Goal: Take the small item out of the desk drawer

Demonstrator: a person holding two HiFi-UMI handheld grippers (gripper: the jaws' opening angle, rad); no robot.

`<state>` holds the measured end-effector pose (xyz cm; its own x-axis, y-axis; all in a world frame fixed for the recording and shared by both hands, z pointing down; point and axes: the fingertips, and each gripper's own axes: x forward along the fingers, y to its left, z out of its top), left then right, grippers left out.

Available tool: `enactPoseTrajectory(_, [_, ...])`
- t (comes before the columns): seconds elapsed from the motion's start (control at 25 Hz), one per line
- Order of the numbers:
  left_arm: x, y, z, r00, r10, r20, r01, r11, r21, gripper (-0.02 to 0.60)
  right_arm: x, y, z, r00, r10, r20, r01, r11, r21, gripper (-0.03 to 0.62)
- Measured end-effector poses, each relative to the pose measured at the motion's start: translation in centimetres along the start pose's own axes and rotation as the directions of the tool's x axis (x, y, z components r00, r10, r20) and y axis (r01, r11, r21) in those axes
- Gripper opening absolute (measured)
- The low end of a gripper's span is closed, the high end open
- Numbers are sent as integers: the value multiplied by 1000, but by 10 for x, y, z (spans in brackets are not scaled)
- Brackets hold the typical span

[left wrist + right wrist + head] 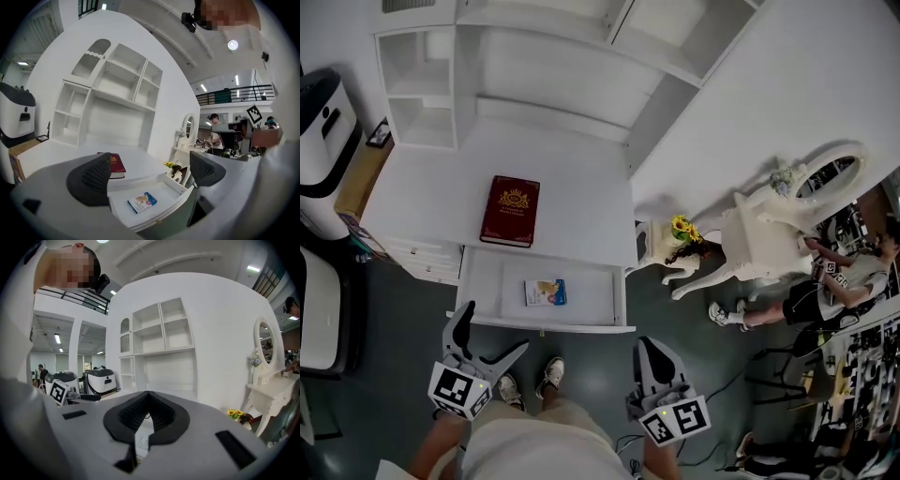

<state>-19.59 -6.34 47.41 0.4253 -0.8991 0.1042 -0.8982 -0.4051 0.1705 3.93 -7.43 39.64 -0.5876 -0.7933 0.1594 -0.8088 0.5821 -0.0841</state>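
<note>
The white desk's drawer (581, 292) stands pulled open, and a small blue-and-white packet (546, 292) lies flat on its floor. In front of the drawer, below its left corner, my left gripper (495, 330) is held open and empty. The left gripper view looks between the two spread pads (91, 178) at the packet (142, 202) in the drawer (165, 189). My right gripper (649, 349) hangs below the drawer's right corner, shut on nothing. In the right gripper view its pads (136, 411) meet, hiding most of the desk.
A dark red book (510, 211) lies on the desktop behind the drawer, under a white shelf unit (534, 66). A white vanity table with mirror (769, 234) and potted sunflowers (680, 228) stand at the right. Black-and-white machines (323, 131) stand left. A person (853, 272) stands far right.
</note>
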Motion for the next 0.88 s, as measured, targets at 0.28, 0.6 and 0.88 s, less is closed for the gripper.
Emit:
enactPoseTrajectory(0.28, [35, -1, 1, 998, 46, -34, -45, 999, 24, 506, 24, -42, 7, 999, 36, 31, -37, 999, 35, 9])
enactPoseTrajectory(0.6, [103, 6, -47, 980, -48, -194, 67, 993, 93, 506, 38, -87, 12, 999, 21, 47, -24, 998, 56, 9])
enactPoseTrajectory(0.88, [155, 8, -116, 915, -110, -388, 190, 966, 173, 506, 18, -130, 8, 997, -66, 34, 63, 995, 82, 9])
